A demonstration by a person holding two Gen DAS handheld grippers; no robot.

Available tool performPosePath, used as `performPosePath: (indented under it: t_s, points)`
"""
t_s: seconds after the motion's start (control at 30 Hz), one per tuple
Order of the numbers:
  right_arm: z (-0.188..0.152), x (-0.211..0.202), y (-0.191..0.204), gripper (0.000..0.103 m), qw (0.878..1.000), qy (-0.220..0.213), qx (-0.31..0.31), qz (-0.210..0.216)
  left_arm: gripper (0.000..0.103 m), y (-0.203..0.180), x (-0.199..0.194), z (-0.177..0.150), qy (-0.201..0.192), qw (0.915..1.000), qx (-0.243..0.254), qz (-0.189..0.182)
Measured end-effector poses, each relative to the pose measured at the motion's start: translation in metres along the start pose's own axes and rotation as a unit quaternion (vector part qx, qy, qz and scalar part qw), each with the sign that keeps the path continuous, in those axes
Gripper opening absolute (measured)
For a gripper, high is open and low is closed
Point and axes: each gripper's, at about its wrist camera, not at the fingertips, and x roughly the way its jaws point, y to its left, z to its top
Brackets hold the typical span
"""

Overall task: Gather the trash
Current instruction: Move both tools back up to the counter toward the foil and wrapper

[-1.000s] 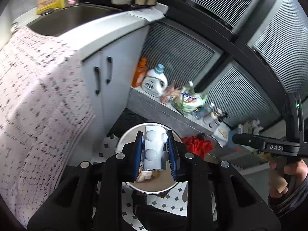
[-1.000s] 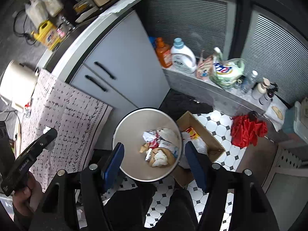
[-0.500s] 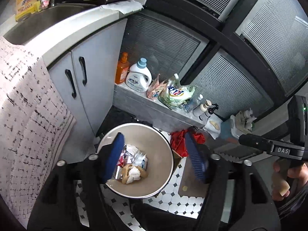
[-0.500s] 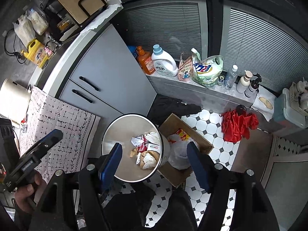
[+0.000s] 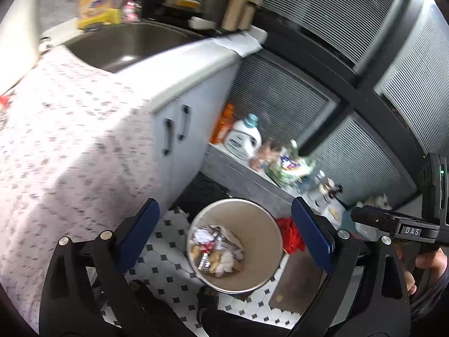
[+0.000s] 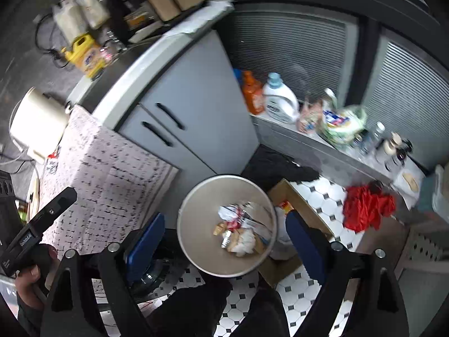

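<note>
Gone from my left gripper (image 5: 224,234) is the white bumpy piece it clamped a second ago; its blue pads now stand far apart and are opening further, with nothing between them. My right gripper (image 6: 224,243) is spreading its jaws too, and it is likewise empty. Both hang above the round beige bin (image 5: 270,236), which sits on the black-and-white tiled floor (image 5: 165,255) against the pale grey cabinet (image 5: 179,129).

At the bottom of the bin lies the crumpled mix of white paper, wrappers and foil trash (image 5: 216,250), so I judge this drop done and the next piece still to be fetched. Beside the bin, in the right wrist view, an open brown cardboard box (image 6: 297,196) holds more wrappers and a plastic bag. Past it a bright red crumpled cloth (image 6: 364,207) lies on the floor. Further back a white detergent jug with a blue cap (image 6: 280,101) and an orange bottle (image 6: 252,92) stand on the grey ledge below the slatted shutters.

Both views are blurred, so small scraps are hard to pick out. My worry from here is swinging away carelessly: a wide-open finger could catch the bin's rim and tip it, or snag the spotted white cloth (image 5: 70,140) draped over the counter just beside my left gripper.
</note>
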Motion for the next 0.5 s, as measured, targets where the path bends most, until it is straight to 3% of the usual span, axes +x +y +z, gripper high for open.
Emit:
performPosePath:
  t_s: [0.23,0.5]
  points:
    - [0.023,0.006,0.061,0.09,0.998,-0.02,-0.04,0.041,0.097,0.058,-0.039,0.002,-0.036,0.9971,-0.049,0.046]
    - [0.048,0.013,0.158,0.093,0.99,-0.046,-0.109,0.074,0.097,0.136,-0.086,-0.002,-0.074,0.9868,-0.11,0.092]
